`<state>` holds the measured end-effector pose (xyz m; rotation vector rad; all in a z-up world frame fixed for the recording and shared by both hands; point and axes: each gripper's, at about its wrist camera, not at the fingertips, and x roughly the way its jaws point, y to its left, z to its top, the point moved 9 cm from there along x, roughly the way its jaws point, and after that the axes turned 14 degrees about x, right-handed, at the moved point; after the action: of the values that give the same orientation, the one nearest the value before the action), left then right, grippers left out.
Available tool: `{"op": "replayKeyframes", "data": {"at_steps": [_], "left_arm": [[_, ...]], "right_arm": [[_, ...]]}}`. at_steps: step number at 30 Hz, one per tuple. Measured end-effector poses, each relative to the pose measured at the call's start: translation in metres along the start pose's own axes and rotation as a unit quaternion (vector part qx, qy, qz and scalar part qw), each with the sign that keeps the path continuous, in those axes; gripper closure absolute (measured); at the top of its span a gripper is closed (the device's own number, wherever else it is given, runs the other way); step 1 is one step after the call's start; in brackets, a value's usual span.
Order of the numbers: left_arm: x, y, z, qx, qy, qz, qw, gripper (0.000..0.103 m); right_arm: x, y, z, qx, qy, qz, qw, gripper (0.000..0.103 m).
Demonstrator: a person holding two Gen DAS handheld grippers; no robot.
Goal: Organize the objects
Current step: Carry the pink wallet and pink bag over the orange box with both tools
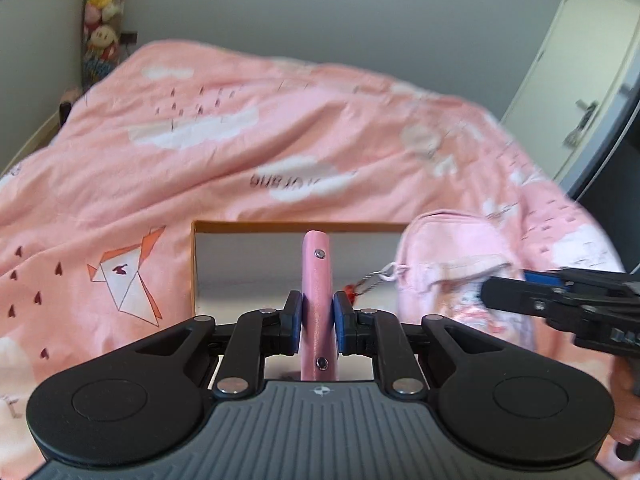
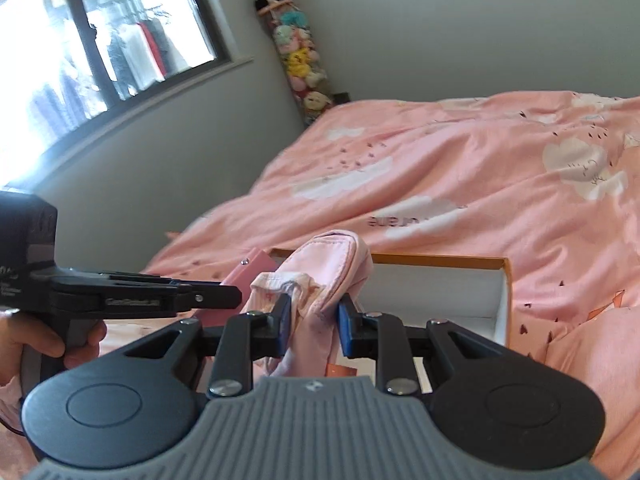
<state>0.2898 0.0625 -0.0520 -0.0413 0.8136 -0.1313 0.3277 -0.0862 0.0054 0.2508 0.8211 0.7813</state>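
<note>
Left wrist view shows our left tongs (image 1: 317,322) clamped tight on a slim pink case (image 1: 317,300), standing on edge above the open box (image 1: 280,227) on the bed (image 1: 200,152). Our right tongs (image 2: 312,322) are partly closed, pinching the fabric of a small pink bag (image 2: 332,272) that hangs over the box's near side. We judge the risks as these: the bag's soft cloth could slide out of the pads, since only a fold is caught; and with both tongs close together over one box, they could knock each other or tip it on the soft quilt.
</note>
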Motion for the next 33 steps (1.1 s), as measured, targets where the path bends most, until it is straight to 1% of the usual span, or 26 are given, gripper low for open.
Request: {"op": "replayKeyframes", "data": {"at_steps": [4,9,11,14,16,20,25,28,30,33], "left_arm": [[0.040,0.005,-0.004,0.023,0.035,0.030,0.9987,0.085],[0.069,0.013,-0.010,0.012,0.062,0.039,0.9972,0.085],[0.076,0.015,-0.012,0.003,0.063,0.034,0.9974,0.085],[0.086,0.020,-0.015,-0.032,0.069,0.014,0.9970,0.085],[0.093,0.024,-0.018,-0.041,0.076,0.014,0.9961,0.085],[0.095,0.025,-0.023,-0.021,0.089,0.035,0.9952,0.084],[0.093,0.022,-0.025,0.036,0.112,0.075,0.9902,0.081],[0.084,0.019,-0.020,0.065,0.102,0.089,0.9888,0.075],[0.073,0.020,-0.015,0.066,0.086,0.088,0.9902,0.072],[0.054,0.025,-0.004,0.053,0.053,0.082,0.9938,0.067]], "right_arm": [[0.032,-0.022,-0.002,0.003,0.021,-0.022,1.000,0.078],[0.066,-0.046,-0.009,-0.002,0.050,-0.043,0.998,0.078],[0.077,-0.053,-0.011,-0.001,0.060,-0.047,0.997,0.078],[0.090,-0.060,-0.013,-0.003,0.072,-0.049,0.996,0.078],[0.094,-0.063,-0.014,-0.003,0.077,-0.050,0.996,0.078],[0.102,-0.068,-0.015,-0.002,0.083,-0.052,0.995,0.078],[0.108,-0.070,-0.020,-0.004,0.092,-0.053,0.994,0.078],[0.109,-0.067,-0.022,-0.014,0.094,-0.054,0.994,0.078],[0.110,-0.064,-0.021,-0.027,0.092,-0.058,0.994,0.078],[0.113,-0.059,-0.017,-0.047,0.084,-0.064,0.993,0.078]]}}
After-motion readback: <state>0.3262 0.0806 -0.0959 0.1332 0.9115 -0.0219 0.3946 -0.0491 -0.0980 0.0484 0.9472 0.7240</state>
